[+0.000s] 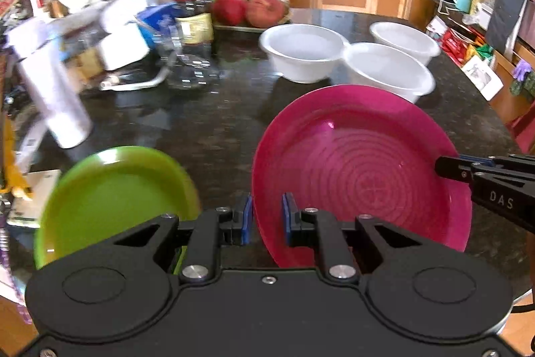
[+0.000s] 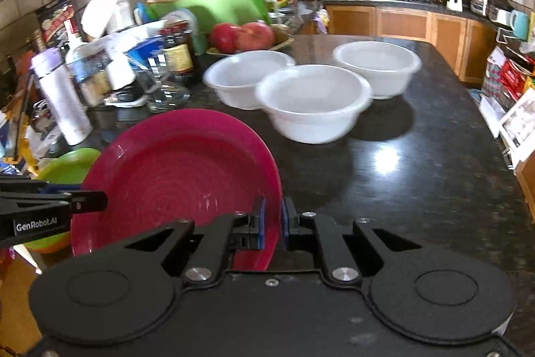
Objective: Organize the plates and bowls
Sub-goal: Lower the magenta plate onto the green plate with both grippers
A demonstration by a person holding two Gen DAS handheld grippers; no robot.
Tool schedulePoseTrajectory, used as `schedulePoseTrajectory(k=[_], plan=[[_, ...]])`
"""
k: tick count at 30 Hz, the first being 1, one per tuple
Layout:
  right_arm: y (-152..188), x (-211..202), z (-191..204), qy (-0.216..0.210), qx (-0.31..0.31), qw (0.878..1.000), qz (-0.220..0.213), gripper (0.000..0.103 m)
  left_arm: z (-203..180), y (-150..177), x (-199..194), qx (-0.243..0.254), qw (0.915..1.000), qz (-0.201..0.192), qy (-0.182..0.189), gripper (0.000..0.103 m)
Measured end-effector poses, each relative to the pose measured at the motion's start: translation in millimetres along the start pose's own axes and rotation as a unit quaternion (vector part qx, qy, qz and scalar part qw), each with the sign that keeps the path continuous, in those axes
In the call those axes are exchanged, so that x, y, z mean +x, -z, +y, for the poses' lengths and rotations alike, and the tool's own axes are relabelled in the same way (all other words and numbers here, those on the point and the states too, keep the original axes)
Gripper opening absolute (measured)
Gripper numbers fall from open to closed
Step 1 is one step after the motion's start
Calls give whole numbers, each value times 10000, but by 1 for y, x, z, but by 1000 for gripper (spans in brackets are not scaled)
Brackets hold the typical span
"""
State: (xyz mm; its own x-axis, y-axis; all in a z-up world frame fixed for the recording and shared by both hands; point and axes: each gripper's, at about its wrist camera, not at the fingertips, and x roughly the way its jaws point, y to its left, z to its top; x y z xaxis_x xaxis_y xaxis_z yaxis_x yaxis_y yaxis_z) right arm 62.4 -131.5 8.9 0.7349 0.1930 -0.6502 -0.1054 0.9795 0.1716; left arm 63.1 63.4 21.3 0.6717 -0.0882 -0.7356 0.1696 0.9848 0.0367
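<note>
I see the green plate [image 1: 113,199] at far left on the dark counter [image 1: 217,129]. My left gripper [image 1: 265,218] pinches the pink plate [image 1: 357,176] by its left rim; my right gripper [image 2: 272,225] clamps its right rim. Three white bowls [image 2: 312,101] sit clustered beyond.

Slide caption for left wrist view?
Both grippers pinch round magenta plate beside green plate.

Both wrist cameras sit low at the counter's [image 1: 217,129] near edge, facing across it. Each is close behind the pink plate [image 1: 361,169], one from its left, one from its right. Both share the white bowls [image 2: 314,102] beyond.
</note>
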Motion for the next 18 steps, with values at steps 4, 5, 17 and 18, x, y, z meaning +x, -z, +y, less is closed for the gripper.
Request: schedulePoseTrajectory(k=[4, 5, 17, 18], plan=[[-5, 7, 35, -176, -68, 9998, -45, 12, 29, 9, -9, -128, 9998, -53, -121, 23], [-6, 8, 44, -222, -93, 9997, -63, 12, 38, 10, -11, -167, 9997, -61, -153, 23], [-3, 40, 144, -607, -272, 9978, 76, 12, 131, 36, -26, -591, 9963, -131, -612, 23], [-2, 42, 150, -608, -276, 9977, 92, 12, 137, 38, -27, -620, 9961, -128, -620, 23]])
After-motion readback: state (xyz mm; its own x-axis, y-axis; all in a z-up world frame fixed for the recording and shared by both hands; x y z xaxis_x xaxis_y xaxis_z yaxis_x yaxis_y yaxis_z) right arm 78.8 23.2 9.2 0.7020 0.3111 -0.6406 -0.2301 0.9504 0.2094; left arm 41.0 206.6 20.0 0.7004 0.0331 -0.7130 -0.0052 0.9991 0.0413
